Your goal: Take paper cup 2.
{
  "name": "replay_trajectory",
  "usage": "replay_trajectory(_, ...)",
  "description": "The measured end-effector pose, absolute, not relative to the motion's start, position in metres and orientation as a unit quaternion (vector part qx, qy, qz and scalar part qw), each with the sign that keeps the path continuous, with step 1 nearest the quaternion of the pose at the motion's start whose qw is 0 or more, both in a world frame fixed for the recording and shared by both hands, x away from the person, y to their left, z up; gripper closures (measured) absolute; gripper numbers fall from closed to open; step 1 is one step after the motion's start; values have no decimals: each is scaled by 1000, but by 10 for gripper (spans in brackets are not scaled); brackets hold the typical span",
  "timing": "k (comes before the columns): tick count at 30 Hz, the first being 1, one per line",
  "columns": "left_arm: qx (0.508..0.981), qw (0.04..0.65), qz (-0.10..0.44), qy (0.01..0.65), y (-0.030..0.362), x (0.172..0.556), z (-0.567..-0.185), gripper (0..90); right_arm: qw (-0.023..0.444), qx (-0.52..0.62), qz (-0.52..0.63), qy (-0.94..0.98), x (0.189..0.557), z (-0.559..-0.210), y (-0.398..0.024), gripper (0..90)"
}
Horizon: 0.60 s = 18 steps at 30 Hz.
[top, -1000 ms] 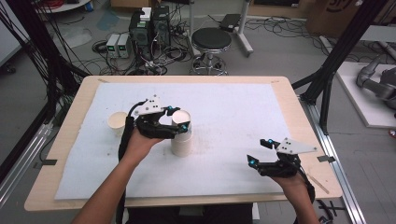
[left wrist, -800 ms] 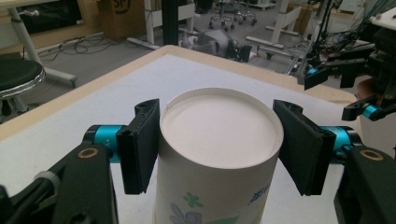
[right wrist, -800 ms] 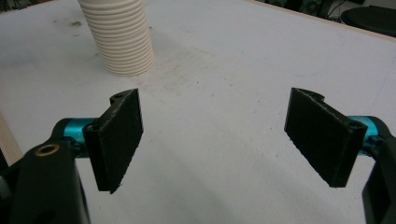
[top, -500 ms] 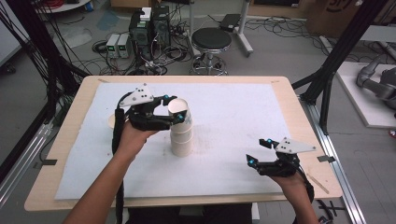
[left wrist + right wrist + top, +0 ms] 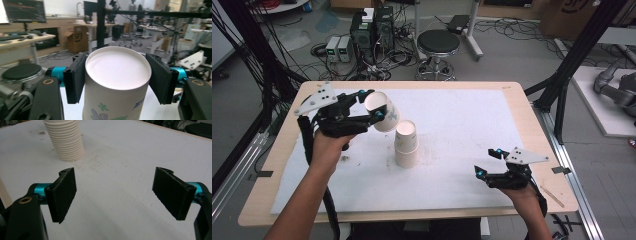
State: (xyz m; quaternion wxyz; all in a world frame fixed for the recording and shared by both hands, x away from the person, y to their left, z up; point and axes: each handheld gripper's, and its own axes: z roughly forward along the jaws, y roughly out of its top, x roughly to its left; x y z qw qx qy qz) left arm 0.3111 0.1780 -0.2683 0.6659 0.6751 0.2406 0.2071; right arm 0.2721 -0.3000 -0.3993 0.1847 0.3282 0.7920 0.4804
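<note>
The left gripper (image 5: 372, 106) pinches a paper cup (image 5: 383, 111) between its two black pads, holding it tilted in the air just up and left of the stack of cups (image 5: 406, 144), which stands upright on the white mat (image 5: 472, 120). In the left gripper view the pads press the cup (image 5: 117, 82) on both sides. The right gripper (image 5: 488, 162) rests low near the mat's front right corner, well apart from the stack, its jaws spread wide with nothing between them.
</note>
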Motion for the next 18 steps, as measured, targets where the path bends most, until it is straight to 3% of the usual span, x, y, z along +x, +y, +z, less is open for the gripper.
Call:
replay_trajectory(5, 686, 638, 238, 258, 196, 301, -282, 357, 183, 329, 480, 792, 273, -400, -299, 199)
replay_trajectory(18, 695, 620, 227, 285, 215, 288, -323, 357, 185, 324, 481, 793, 274, -399, -296, 199)
